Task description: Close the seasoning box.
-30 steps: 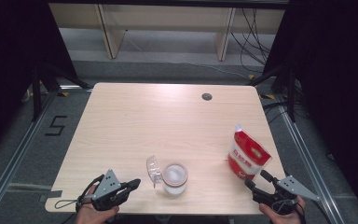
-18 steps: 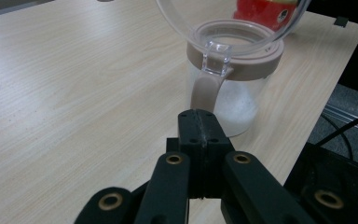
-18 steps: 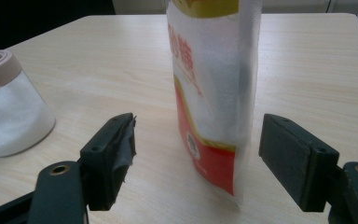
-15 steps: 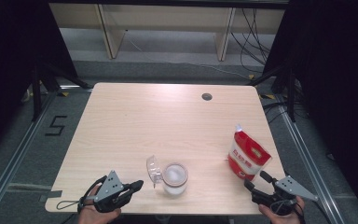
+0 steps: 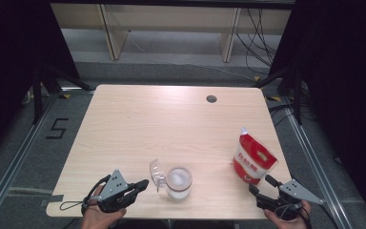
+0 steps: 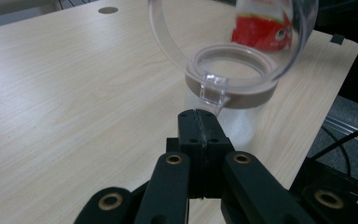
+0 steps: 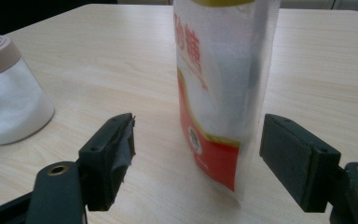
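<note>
High view overhead; gripper views close, sharing jar [image 5: 178, 182]

Far half of table [image 5: 171, 114] lies bare; passage free there. Near edge: jar [image 5: 178, 182] with raised lid [image 5: 156, 172] stands centre, pouch [image 5: 252, 160] at right, wide gap between.

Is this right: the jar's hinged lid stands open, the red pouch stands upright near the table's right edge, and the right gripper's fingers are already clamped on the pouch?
Not quite. The right gripper is not clamped: its fingers stand wide apart on either side of the red pouch, with gaps showing in the right gripper view. The rest holds: the jar has its hinged lid open, and the pouch stands upright near the table's right edge.
</note>
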`<state>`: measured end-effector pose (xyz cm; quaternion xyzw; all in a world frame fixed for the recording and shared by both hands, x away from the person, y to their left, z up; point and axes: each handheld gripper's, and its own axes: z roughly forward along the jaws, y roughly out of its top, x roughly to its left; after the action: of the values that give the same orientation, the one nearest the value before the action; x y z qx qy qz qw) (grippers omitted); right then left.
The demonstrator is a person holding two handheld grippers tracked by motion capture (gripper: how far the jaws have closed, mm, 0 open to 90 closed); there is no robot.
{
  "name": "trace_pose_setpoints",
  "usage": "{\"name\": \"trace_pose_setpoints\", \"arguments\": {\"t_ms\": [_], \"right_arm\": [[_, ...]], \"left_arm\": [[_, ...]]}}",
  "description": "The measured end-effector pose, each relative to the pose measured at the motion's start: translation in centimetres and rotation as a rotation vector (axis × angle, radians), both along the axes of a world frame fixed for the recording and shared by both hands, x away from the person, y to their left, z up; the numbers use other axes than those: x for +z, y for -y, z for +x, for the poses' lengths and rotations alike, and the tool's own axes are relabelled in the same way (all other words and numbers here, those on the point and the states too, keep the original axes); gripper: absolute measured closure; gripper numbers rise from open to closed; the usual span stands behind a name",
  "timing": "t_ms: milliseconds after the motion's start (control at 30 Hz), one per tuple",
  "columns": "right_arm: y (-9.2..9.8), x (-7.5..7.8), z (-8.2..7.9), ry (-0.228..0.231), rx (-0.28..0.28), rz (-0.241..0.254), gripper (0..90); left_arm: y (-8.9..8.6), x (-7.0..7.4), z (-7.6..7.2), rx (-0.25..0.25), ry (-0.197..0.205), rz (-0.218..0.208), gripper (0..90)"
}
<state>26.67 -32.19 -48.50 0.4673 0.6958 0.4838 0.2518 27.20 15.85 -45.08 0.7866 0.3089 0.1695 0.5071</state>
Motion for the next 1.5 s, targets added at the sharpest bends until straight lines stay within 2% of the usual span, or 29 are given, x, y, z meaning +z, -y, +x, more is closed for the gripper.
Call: {"name": "trace_pose_setpoints", "arguments": {"t_ms": [67,100,133,167,233,300,367,400,433,467,500,533,600,633,700,733,767,800,967,1033,1067,1167,1267,1333,1433,1467,1500], "right_arm": [[0.1,0.1,0.0,-0.006,-0.001,-0.016,27.2],[0.1,0.1,0.0,-0.006,-0.001,-0.016,27.2],[0.0,0.0,-0.1,-0.006,-0.006,-0.008,27.2],[0.1,0.1,-0.1,-0.001,-0.007,-0.012,27.2],[0.0,0.1,-0.1,-0.007,0.004,-0.001,27.6],[-0.1,0.1,0.0,-0.007,0.024,0.014,27.5],[0.0,0.1,0.0,-0.014,0.009,-0.008,27.5],[-0.1,0.1,-0.1,-0.016,0.003,0.002,27.5],[-0.2,0.2,-0.3,-0.038,-0.013,0.02,27.5],[-0.2,0.0,0.0,-0.016,-0.008,0.015,27.5],[-0.2,0.0,0.0,-0.016,-0.008,0.015,27.5],[0.0,0.1,0.0,-0.008,0.004,-0.014,27.5],[-0.1,0.0,0.0,-0.015,0.003,-0.01,27.5],[-0.1,0.0,0.0,-0.015,0.003,-0.01,27.5],[-0.1,0.0,0.0,-0.016,0.001,-0.008,27.5],[-0.1,0.0,0.0,-0.015,0.002,-0.011,27.5],[-0.1,0.0,0.0,-0.014,0.002,-0.01,27.5],[-0.1,0.0,0.0,-0.017,-0.001,-0.009,27.5],[-0.1,0.1,0.0,-0.018,0.001,-0.007,27.6],[-0.1,0.1,0.0,-0.011,0.008,-0.015,27.5],[0.0,0.1,0.1,0.016,0.009,-0.032,27.5],[0.0,0.1,0.1,0.014,0.009,-0.034,27.5],[0.0,0.1,0.2,0.015,0.012,-0.035,27.5],[0.0,0.1,0.2,0.014,0.012,-0.033,27.5],[-0.1,0.1,0.2,0.012,0.013,-0.036,27.5],[-0.1,0.1,0.2,0.019,0.014,-0.04,27.5],[-0.1,0.1,0.2,0.018,0.013,-0.039,27.5]], "left_arm": [[0.1,0.2,-0.1,0.011,0.006,0.002,89.4],[0.2,0.2,-0.1,0.011,0.002,-0.013,89.4],[0.3,0.4,0.0,0.0,0.017,-0.003,89.4],[0.4,0.5,0.0,0.004,0.005,-0.002,89.4],[0.8,0.6,0.0,-0.003,0.008,-0.01,89.4],[1.0,0.9,0.0,-0.008,0.012,0.007,89.4],[1.2,1.0,0.1,-0.015,0.014,0.005,89.4],[1.3,1.1,0.1,-0.019,0.022,0.012,89.4],[1.3,1.2,0.2,-0.028,0.03,0.016,89.4],[1.4,1.2,0.2,-0.028,0.021,0.02,89.4],[1.4,1.2,0.2,-0.028,0.021,0.02,89.4],[1.5,1.2,0.2,-0.028,0.021,0.02,89.4],[1.7,1.1,0.1,-0.022,0.006,0.013,89.4],[1.7,1.1,0.2,-0.032,0.018,0.023,89.4],[1.9,1.1,0.1,-0.035,0.009,0.019,89.3],[2.1,1.0,0.1,-0.037,0.007,0.005,89.3],[2.1,1.1,0.2,-0.044,0.021,0.021,89.3],[2.2,1.1,0.2,-0.043,0.014,0.027,89.3],[2.5,1.1,0.2,-0.05,0.017,0.024,89.2],[2.7,1.1,0.2,-0.055,0.015,0.025,89.2],[2.9,1.0,0.1,-0.048,0.004,0.012,89.2],[2.9,1.1,0.1,-0.05,0.006,0.014,89.1],[2.7,1.1,0.3,-0.071,0.029,0.03,87.4],[2.9,0.9,0.3,-0.062,0.013,0.006,86.5],[2.9,1.0,0.3,-0.072,0.019,0.028,85.4],[3.0,0.9,0.2,-0.063,0.009,0.015,85.1],[3.0,0.9,0.3,-0.074,0.022,0.02,84.0]]}}
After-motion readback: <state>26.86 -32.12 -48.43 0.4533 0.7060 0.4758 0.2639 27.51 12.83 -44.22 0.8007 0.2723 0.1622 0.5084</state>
